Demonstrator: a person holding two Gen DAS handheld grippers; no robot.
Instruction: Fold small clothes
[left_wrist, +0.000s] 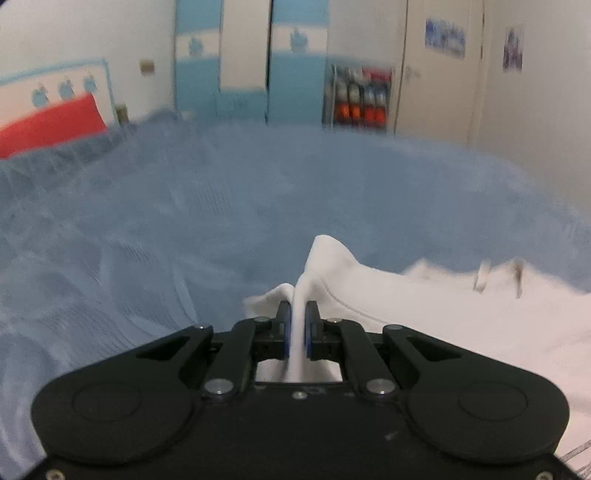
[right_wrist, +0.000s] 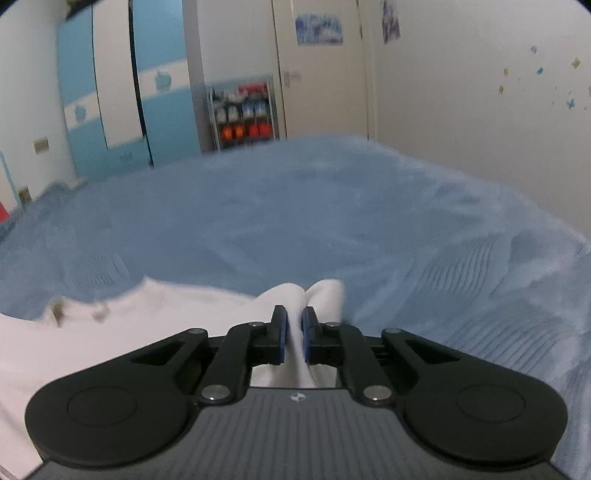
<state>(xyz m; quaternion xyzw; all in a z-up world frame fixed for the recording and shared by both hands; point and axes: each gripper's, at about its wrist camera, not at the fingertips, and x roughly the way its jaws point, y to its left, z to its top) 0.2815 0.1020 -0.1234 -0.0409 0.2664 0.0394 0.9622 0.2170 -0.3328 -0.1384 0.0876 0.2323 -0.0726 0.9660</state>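
Observation:
A white garment (left_wrist: 443, 306) lies on the blue bedspread (left_wrist: 221, 206). My left gripper (left_wrist: 297, 314) is shut on a bunched edge of it at the garment's left side; the cloth spreads off to the right. In the right wrist view my right gripper (right_wrist: 293, 317) is shut on another bunched edge of the white garment (right_wrist: 110, 328), which spreads to the left over the blue bedspread (right_wrist: 332, 214). A small dark mark or label shows near the garment's far edge in both views. Both views are blurred.
A red pillow (left_wrist: 48, 125) and headboard sit at the far left. Blue and white wardrobes (left_wrist: 243, 62) and a shelf rack of colourful items (left_wrist: 358, 96) stand beyond the bed. A white wall (right_wrist: 480, 110) runs along the bed's right side.

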